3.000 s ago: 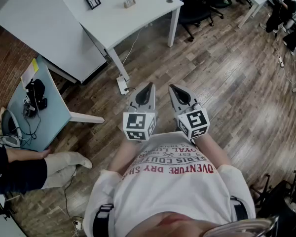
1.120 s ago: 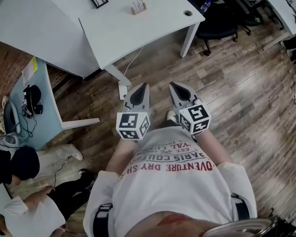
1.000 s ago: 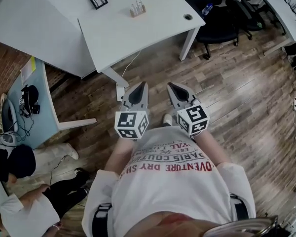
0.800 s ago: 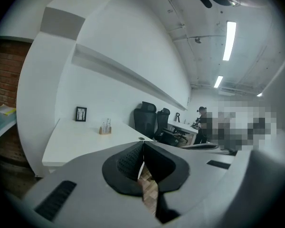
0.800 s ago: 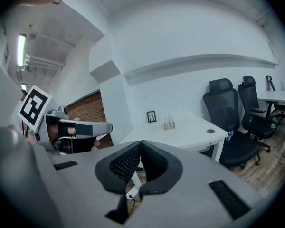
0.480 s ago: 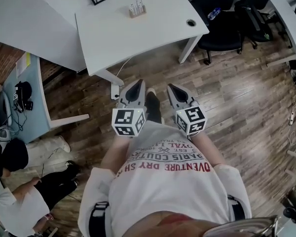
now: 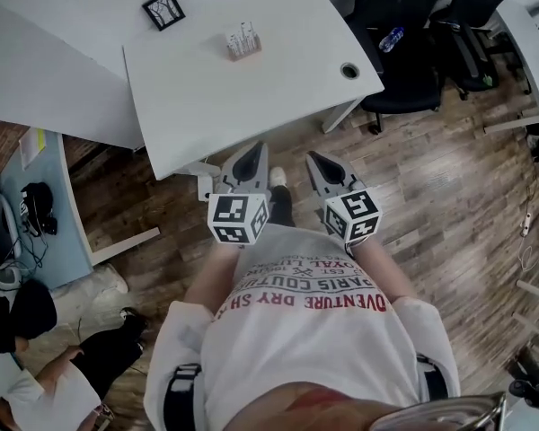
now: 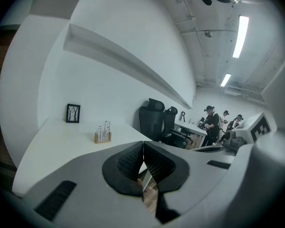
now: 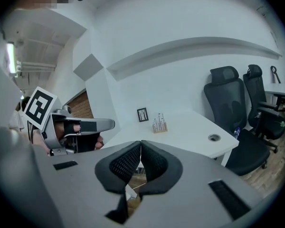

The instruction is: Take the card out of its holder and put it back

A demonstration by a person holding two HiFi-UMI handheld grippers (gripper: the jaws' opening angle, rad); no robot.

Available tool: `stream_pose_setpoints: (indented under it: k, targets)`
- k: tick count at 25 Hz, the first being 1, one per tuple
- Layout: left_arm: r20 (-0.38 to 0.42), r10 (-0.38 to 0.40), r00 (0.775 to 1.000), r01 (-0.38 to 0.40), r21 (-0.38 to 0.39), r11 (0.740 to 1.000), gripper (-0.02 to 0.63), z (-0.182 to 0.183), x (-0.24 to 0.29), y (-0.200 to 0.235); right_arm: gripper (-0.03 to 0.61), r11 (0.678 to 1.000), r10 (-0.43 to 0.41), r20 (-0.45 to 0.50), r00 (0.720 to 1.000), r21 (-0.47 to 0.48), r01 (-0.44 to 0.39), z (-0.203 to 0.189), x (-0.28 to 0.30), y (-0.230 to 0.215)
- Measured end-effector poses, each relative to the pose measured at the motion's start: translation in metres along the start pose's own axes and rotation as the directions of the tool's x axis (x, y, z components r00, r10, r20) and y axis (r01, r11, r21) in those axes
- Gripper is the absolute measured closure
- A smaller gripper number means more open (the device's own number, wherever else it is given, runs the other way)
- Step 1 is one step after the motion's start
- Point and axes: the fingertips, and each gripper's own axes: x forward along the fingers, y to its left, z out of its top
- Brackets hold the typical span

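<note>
A small wooden card holder [image 7: 242,43] with white cards standing in it sits on the white desk [image 7: 216,88], far from both grippers. It also shows as the holder [image 8: 102,134] in the left gripper view and the holder [image 9: 159,125] in the right gripper view. My left gripper [image 7: 255,147] is held over the floor just short of the desk's near edge, jaws shut and empty. Beside it my right gripper [image 7: 313,157] is also shut with nothing between its jaws. Each gripper points toward the desk.
A small black picture frame [image 7: 163,10] stands at the desk's far left. A cable hole [image 7: 349,70] marks the right corner. Black office chairs [image 7: 404,52] stand right of the desk. A blue side table [image 7: 36,205] and seated people [image 7: 36,357] are at the left. The floor is wood.
The desk has come closer and lower in the head view as I walked toward it. Both grippers moved forward together, staying shut and side by side.
</note>
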Motion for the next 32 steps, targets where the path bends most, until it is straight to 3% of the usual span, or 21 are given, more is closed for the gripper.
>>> stream_pose_setpoints:
  k: [6,16,25,32]
  targets:
    - [0.026,0.011,1.0,-0.011,-0.006,1.0,0.589,0.044,0.069,0.049,0.554,1.0,0.0,0.011,1.0,-0.002,0.0,0.053,0.072,-0.049]
    - [0.017,0.056,0.998,-0.055,-0.035,0.998,0.589,0.082,0.147,0.122,0.554,0.999,0.025,-0.01,1.0,-0.032,-0.025,0.109,0.175,-0.099]
    - [0.005,0.164,0.986,-0.163,-0.089,0.983,0.589,0.084,0.169,0.16,0.554,0.981,0.171,-0.036,0.985,-0.082,-0.173,0.126,0.234,-0.104]
    - [0.017,0.303,0.953,-0.298,-0.126,0.946,0.589,0.095,0.18,0.178,0.552,0.948,0.298,-0.082,0.951,-0.089,-0.305,0.141,0.277,-0.115]
